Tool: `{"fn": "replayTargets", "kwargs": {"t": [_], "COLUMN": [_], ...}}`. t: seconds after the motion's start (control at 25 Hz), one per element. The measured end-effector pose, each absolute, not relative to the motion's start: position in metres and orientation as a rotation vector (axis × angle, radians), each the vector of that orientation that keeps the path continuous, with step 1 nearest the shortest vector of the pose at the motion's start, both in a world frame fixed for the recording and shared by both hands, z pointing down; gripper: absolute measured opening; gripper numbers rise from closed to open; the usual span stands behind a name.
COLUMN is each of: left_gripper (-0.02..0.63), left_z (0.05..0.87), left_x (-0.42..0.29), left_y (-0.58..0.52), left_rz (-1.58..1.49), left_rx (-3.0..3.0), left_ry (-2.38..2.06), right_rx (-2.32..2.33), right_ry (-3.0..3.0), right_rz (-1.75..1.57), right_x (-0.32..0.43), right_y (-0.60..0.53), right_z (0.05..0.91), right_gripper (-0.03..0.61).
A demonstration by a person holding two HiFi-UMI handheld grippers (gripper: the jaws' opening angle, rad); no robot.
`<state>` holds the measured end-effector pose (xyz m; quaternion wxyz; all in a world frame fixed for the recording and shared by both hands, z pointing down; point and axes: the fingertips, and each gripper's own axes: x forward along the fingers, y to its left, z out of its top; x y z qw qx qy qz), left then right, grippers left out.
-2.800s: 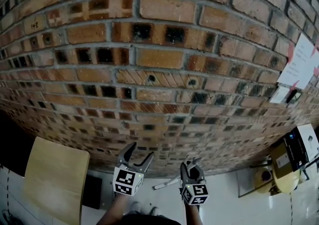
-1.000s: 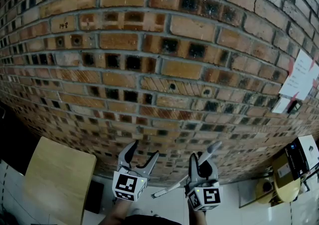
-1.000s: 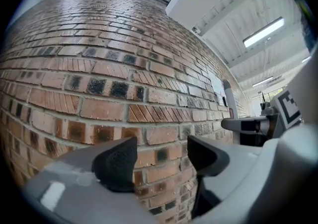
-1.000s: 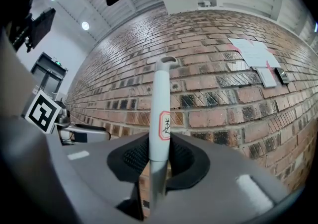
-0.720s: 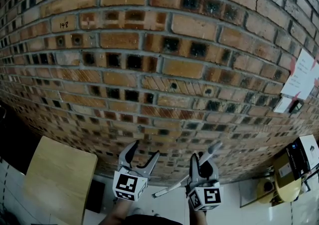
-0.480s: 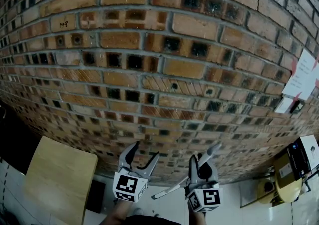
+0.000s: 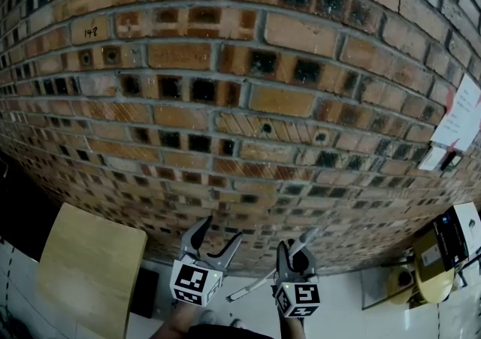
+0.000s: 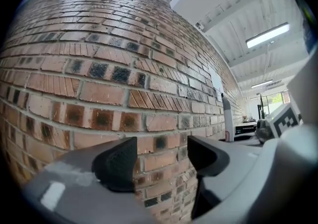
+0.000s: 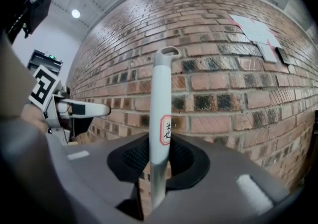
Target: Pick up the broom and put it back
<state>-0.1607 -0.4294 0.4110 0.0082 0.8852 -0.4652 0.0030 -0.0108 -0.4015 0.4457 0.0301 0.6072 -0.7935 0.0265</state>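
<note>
The broom's pale grey handle (image 9: 160, 118) stands upright between the pads of my right gripper (image 9: 158, 161), which is shut on it; a hang loop tops the handle and a red-edged sticker sits just above the jaws. From the head view the handle (image 7: 259, 281) slants down-left from my right gripper (image 7: 294, 255) toward the floor; the broom head is hidden. My left gripper (image 7: 214, 236) hovers to its left, open, with only brick wall between its jaws (image 8: 161, 156). From that side the handle (image 8: 227, 118) shows at the right.
A brick wall (image 7: 240, 104) fills the view close ahead of both grippers. A light wooden tabletop (image 7: 90, 270) lies at lower left. A cardboard box on a yellow stool (image 7: 440, 247) stands at lower right. Papers (image 7: 460, 112) are stuck on the wall at the right.
My right gripper has sunk lower with the broom handle still clamped in it. The left gripper has stayed where it was, jaws still open.
</note>
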Motion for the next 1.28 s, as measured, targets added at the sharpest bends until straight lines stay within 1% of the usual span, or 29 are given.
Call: {"fn": "replayTargets", "kwargs": {"t": [0.24, 0.64, 1.04, 1.28], "left_gripper": [0.322, 0.322, 0.322, 0.321], "left_z": [0.432, 0.468, 0.561, 0.586], "left_x": [-0.156, -0.147, -0.176, -0.189], "left_y": [-0.436, -0.447, -0.467, -0.466], "left_rz": [0.048, 0.127, 0.278, 0.32], "left_rx": [2.735, 2.682, 2.476, 2.408], "left_ry": [-1.404, -1.337, -1.348, -1.364], "right_rx": [1.79, 1.585, 1.428, 1.452], "right_ry": [-2.331, -2.137, -2.038, -2.098], "right_rz": [0.262, 0.595, 0.795, 0.754], "right_x": [-0.014, -0.032, -0.059, -0.071], "right_y": [-0.405, -0.412, -0.441, -0.491], "right_z": [0.523, 0.69, 0.824, 0.843], "right_gripper": [0.08, 0.08, 0.081, 0.074]}}
